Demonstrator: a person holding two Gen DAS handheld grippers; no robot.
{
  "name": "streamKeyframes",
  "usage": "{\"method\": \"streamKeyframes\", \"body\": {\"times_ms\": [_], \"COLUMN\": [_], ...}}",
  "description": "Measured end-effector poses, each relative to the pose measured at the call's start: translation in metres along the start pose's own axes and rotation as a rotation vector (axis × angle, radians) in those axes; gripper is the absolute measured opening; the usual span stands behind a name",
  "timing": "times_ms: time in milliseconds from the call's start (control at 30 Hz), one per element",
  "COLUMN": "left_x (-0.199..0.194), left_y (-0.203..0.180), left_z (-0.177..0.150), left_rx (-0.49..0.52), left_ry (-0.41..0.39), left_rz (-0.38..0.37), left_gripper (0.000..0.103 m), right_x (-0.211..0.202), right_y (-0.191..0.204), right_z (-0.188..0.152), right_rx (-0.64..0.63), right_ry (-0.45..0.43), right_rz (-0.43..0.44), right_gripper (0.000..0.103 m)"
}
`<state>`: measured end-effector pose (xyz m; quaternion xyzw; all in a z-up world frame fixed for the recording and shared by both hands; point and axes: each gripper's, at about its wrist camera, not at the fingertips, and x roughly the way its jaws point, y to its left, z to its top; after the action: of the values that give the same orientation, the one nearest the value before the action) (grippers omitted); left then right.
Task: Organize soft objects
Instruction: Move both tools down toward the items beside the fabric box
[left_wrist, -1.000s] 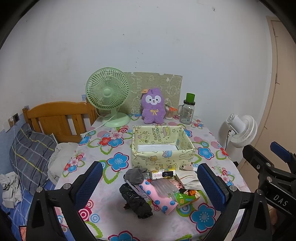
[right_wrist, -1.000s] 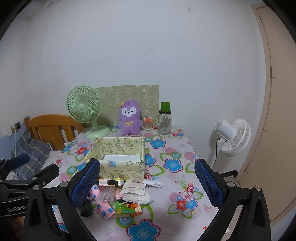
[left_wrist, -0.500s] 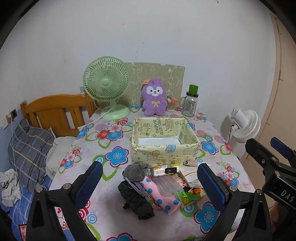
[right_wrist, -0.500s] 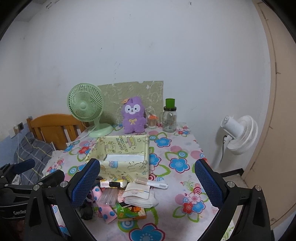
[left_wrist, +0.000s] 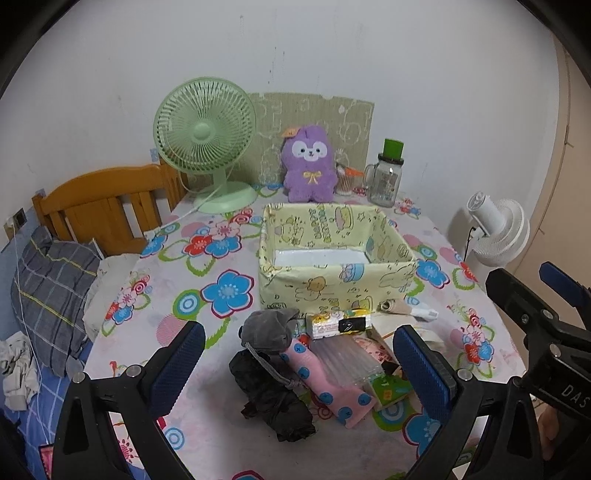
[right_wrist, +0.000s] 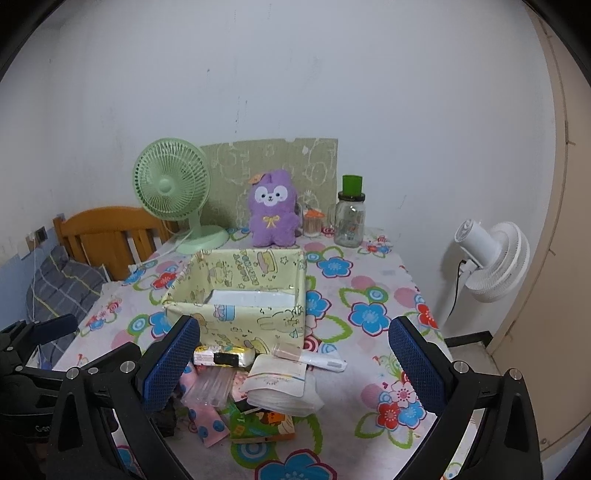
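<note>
Both wrist views face box (left_wrist: 334, 254) — table (right_wrist: 373, 280) shared

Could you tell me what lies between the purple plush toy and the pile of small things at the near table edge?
The yellow box sits between the purple plush toy and the pile, open-topped; both wrist views show it.

In the right wrist view, the left fingers (right_wrist: 168, 363) cover most of the black cloth (right_wrist: 164, 415) and part of the pink dotted cloth (right_wrist: 207, 421). The print on the small packet (left_wrist: 340, 325) is too small to read. The yellow box (left_wrist: 332, 291) hides part of its own floor. The bottom edge cuts the surface (right_wrist: 351, 435).
</note>
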<state>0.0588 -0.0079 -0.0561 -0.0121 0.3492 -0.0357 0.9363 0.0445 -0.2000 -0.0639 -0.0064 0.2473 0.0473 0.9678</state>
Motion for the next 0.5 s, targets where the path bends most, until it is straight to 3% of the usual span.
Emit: {"method": "streamKeyframes", "body": {"times_ms": [500], "left_x": [0.059], "left_y": [0.008], "left_z": [-0.006], "left_rx": [0.01], "left_ry": [0.104], "left_rz": [0.027], "left_gripper": [0.101], "right_x": [0.054], "right_y": [0.004], "right_z": [-0.014], "right_rx": [-0.006], "right_ry": [0.105], "right_rz": [-0.012], "right_gripper": [0.103]}}
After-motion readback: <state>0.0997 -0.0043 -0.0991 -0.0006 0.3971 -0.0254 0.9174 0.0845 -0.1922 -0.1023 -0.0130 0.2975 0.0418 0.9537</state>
